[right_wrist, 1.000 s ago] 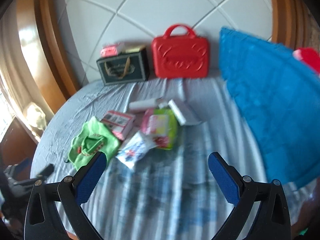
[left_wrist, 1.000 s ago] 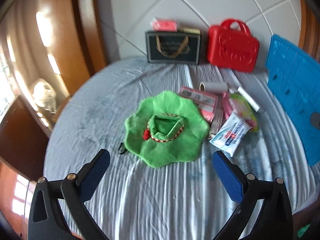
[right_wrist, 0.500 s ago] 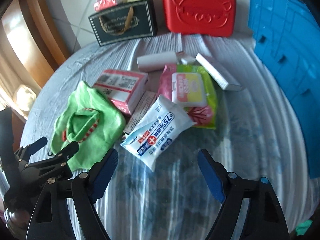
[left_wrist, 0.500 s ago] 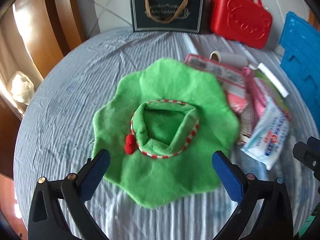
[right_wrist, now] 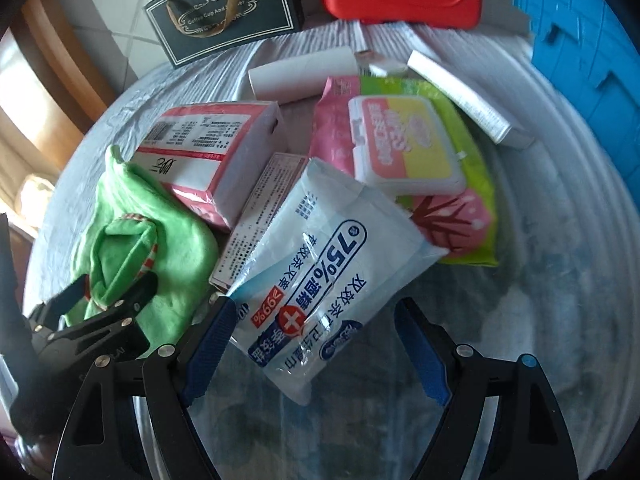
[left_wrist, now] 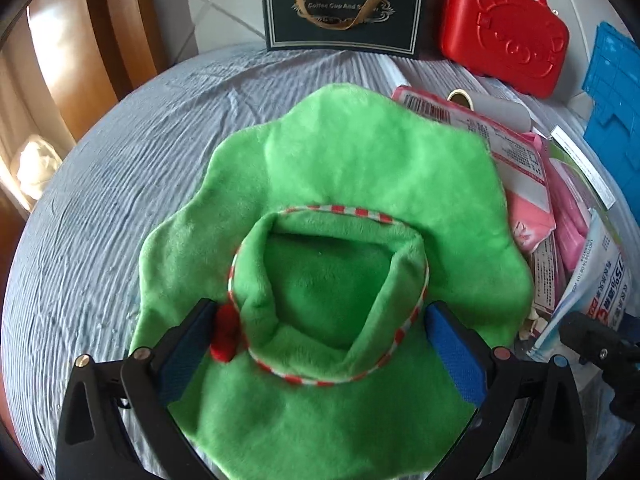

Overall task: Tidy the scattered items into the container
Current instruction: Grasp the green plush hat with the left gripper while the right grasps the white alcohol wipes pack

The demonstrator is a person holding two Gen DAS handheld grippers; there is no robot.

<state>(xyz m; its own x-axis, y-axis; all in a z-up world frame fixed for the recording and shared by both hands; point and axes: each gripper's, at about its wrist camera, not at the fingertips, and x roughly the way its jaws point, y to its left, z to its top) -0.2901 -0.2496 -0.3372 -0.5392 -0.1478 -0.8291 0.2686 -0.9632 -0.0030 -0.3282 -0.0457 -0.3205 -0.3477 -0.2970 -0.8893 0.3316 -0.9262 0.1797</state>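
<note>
A green plush hat (left_wrist: 360, 168) with a red-and-white striped band lies on the grey cloth. My left gripper (left_wrist: 320, 344) is open, its blue pads on either side of the hat's raised crown. My right gripper (right_wrist: 316, 344) is open over the near end of a white and blue alcohol wipes pack (right_wrist: 320, 276), one pad at each side. The hat also shows in the right wrist view (right_wrist: 160, 240), with the left gripper on it. A blue crate (right_wrist: 592, 48) stands at the right.
A pink tissue box (right_wrist: 208, 148), a pink-green wet wipes pack (right_wrist: 408, 148), a cardboard tube (right_wrist: 304, 74) and a white box (right_wrist: 464, 100) lie together. A dark gift bag (left_wrist: 344, 8) and a red case (left_wrist: 504, 28) stand against the tiled wall.
Both grippers have moved forward and down. The left one now straddles the hat's crown; the right one now straddles the wipes pack and its jaws have narrowed a little.
</note>
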